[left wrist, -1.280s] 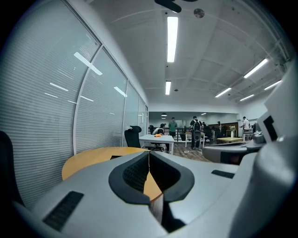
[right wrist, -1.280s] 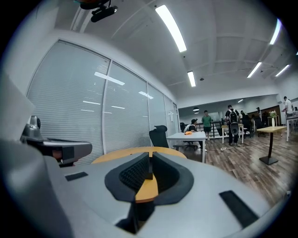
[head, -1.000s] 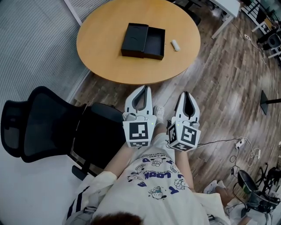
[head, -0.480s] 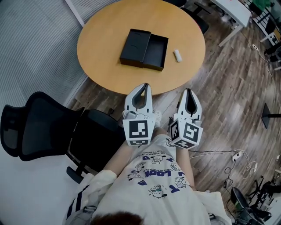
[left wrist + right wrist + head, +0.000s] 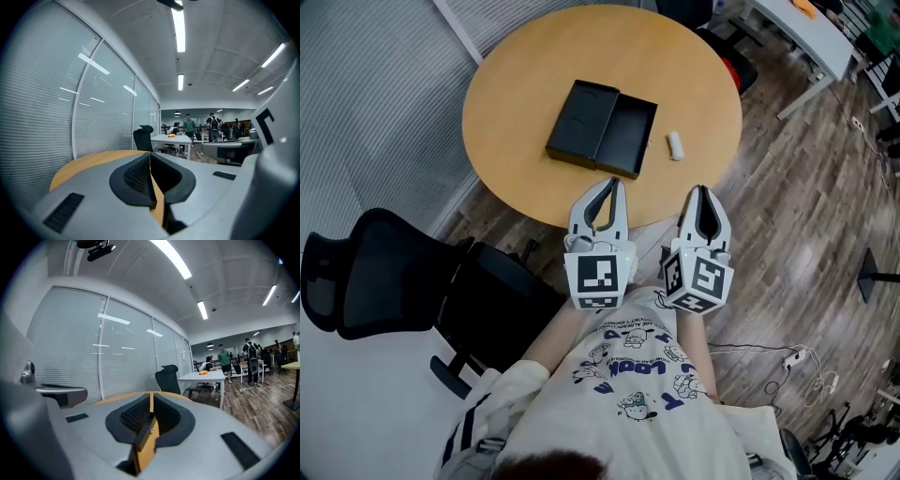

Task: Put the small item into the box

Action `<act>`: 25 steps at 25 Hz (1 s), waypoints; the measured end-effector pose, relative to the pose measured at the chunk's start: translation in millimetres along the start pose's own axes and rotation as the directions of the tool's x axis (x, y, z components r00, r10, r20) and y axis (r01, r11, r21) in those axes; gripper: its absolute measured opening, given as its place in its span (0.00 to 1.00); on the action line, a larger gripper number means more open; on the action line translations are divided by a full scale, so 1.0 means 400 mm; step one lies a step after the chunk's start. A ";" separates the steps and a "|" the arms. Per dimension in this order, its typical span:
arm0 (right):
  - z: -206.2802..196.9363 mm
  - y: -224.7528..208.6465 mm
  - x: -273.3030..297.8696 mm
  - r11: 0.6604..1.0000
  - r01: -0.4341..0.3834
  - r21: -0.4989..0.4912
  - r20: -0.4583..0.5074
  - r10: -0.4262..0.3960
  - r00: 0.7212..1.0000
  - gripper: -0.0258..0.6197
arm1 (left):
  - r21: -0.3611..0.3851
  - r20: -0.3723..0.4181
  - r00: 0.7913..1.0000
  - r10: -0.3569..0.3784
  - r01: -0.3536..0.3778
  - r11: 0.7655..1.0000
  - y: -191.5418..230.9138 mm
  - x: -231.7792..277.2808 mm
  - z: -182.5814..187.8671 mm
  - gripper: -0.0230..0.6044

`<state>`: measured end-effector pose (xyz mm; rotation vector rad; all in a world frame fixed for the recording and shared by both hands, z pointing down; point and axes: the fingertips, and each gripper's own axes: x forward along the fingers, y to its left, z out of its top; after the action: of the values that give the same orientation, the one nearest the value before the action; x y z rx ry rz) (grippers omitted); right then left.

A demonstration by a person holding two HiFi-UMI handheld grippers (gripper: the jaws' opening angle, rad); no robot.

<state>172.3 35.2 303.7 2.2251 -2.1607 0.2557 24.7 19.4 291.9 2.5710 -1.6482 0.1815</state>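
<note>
Left gripper [image 5: 613,184], right gripper [image 5: 701,190]: jaws closed, empty; right jaws to be opened before small item [image 5: 675,145], ahead of them, is straddled

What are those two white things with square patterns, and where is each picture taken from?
A person holds two hand tools: a left gripper and a right gripper; the patterned cubes are part of them. One picture looks down from a camera on the person's head. The other two come from cameras on each gripper, looking along its jaws. Both grippers are shut and empty. On the round table lie an open black box and a small white item.
</note>
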 end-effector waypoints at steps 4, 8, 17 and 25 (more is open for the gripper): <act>0.000 -0.031 0.065 1.000 -0.019 -0.002 -0.010 0.019 1.000 0.10 | -0.008 0.001 1.000 0.029 -0.029 1.000 0.004 0.061 0.005 0.06; -0.008 -0.052 0.119 0.999 -0.038 -0.008 -0.030 0.038 0.999 0.10 | -0.017 -0.005 0.998 0.062 -0.063 0.998 0.011 0.106 0.000 0.06; -0.037 -0.072 0.196 0.997 -0.072 -0.002 -0.073 0.071 0.995 0.10 | -0.025 -0.045 0.994 0.103 -0.104 0.994 0.018 0.162 -0.029 0.06; -0.073 -0.069 0.246 0.997 -0.076 0.006 -0.124 0.076 0.989 0.10 | -0.034 -0.094 0.988 0.126 -0.129 0.991 0.050 0.189 -0.062 0.06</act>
<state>199.1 -57.1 348.8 2.0694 -2.1831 0.3864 36.6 -53.4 327.5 2.3911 -1.7645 0.2678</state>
